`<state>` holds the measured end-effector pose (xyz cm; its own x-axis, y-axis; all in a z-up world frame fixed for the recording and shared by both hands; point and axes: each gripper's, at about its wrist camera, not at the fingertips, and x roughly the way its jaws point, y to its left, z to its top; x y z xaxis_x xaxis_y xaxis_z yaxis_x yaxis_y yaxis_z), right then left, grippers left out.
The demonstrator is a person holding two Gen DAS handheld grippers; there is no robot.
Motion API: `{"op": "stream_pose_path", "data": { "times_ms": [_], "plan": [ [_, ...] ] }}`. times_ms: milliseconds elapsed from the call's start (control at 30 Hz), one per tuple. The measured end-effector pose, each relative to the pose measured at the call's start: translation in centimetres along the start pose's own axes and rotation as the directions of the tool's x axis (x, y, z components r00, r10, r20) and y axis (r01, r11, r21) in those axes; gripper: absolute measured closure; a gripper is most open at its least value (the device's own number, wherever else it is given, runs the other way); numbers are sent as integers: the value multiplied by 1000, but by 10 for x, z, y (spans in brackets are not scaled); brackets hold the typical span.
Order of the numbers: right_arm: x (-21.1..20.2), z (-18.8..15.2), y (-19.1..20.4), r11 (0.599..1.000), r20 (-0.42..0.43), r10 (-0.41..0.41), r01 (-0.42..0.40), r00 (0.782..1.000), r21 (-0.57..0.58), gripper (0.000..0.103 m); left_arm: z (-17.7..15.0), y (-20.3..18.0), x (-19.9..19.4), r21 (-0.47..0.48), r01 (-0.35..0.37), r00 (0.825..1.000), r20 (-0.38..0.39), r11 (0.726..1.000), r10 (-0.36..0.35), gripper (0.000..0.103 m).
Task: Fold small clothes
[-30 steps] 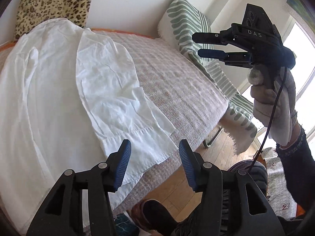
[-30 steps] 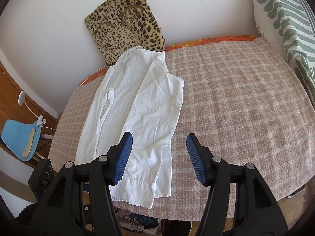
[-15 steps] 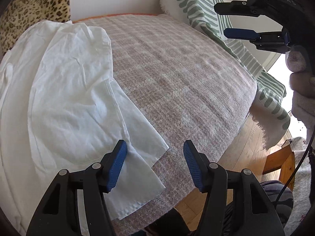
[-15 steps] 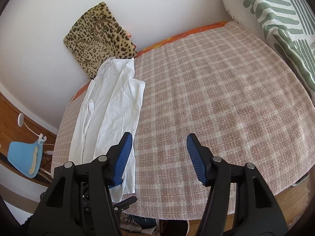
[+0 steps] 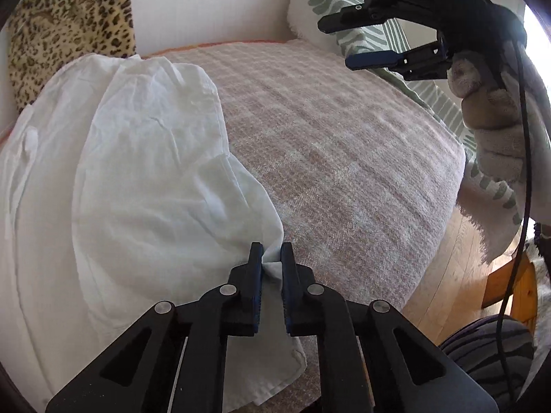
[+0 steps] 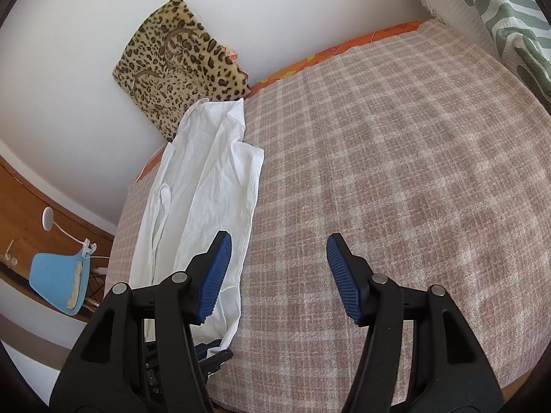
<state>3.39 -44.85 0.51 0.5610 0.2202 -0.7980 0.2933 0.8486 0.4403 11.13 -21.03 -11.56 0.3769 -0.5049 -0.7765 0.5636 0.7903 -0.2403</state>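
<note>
A wide stretch of the checked bedspread [image 6: 396,179] lies bare to the right of the white garment [image 6: 210,186]. A leopard-print cushion [image 6: 175,65] blocks the wall end; a green-striped cushion [image 6: 509,17] closes off the far right corner.

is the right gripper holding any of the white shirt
No, the right gripper has its jaws wide apart above the checked blanket, with the white shirt off to its side and nothing between the pads.

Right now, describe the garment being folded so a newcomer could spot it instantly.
Start at the bed's pink checked blanket. Along its side below the leopard-print cushion lies a long white shirt. It is the only plain white fabric there, its near edge between the closing left gripper.
</note>
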Motion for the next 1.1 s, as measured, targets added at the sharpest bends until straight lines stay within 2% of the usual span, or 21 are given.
{"op": "stream_pose_path", "data": {
  "times_ms": [67,200,400,567,633,667,700,900,1000,1100],
  "plan": [
    [16,10,1,999,-5,34,-34,999,7,42,-1,15,-10,-93,39,999,38,995,-36,97],
    [59,29,7,998,-30,58,-58,998,2,42,-8,27,-26,-197,99,992,92,975,-82,98],
    [125,51,7,988,-65,129,-123,989,91,42,-8,23,-36,-192,173,980,131,966,-149,98],
    [163,64,11,982,-78,135,-122,988,146,43,-8,30,-46,-203,228,966,174,952,-194,98],
    [168,67,16,981,-63,131,-120,989,153,58,-9,36,-45,-221,253,960,183,942,-214,98],
    [169,69,20,983,-66,122,-111,990,147,80,-11,39,-45,-227,259,958,188,939,-219,98],
    [171,71,24,985,-75,115,-104,990,137,93,-13,40,-46,-232,266,955,193,935,-224,98],
    [168,80,77,999,-86,-42,39,995,-35,96,-30,59,-49,-298,339,932,240,893,-273,98],
    [173,80,112,986,-98,-113,99,989,-133,97,-39,70,-52,-337,356,926,255,872,-280,98],
    [185,74,150,966,-112,-149,121,983,-226,97,-51,80,-59,-366,359,924,270,859,-271,99]
  ]
}}
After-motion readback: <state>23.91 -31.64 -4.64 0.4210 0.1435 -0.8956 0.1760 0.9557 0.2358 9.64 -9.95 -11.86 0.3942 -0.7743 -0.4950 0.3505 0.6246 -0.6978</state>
